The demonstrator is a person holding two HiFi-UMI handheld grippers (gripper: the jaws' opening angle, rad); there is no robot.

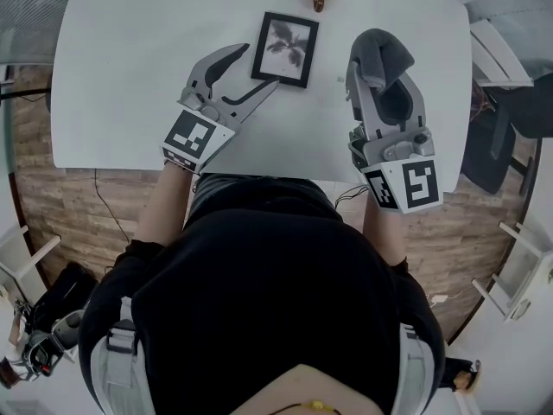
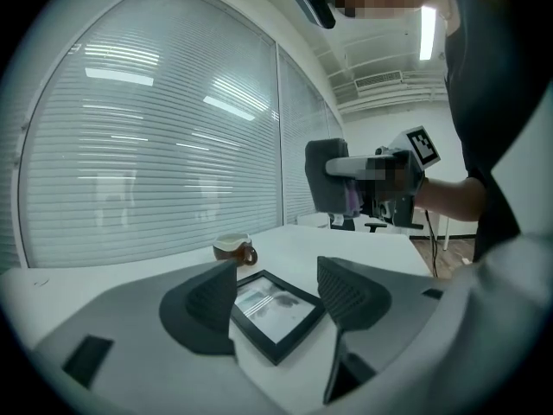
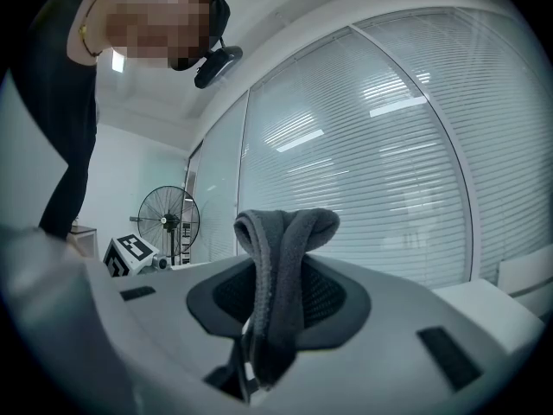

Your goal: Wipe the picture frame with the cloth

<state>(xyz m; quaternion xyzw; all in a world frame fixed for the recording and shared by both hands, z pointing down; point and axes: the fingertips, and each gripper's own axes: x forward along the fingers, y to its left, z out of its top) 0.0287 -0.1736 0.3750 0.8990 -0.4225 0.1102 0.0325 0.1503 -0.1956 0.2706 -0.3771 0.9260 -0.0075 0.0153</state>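
the left hand-held gripper [image 2: 276,271] is holding its jaws wide apart, gripping nothing, with the near corner of the picture frame [image 1: 285,48] showing between their tips. the frame is lying flat on the white table [image 1: 138,76]. the right hand-held gripper [image 3: 278,271] is clamping the grey cloth [image 3: 289,227] to the frame's right.

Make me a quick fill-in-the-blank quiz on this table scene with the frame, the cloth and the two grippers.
1. The right gripper is shut on a grey ____.
2. The left gripper, at a corner of the picture frame, is not shut but ____.
3. The frame lies flat on the white table and has a ____ border.
Missing words: cloth, open, black.
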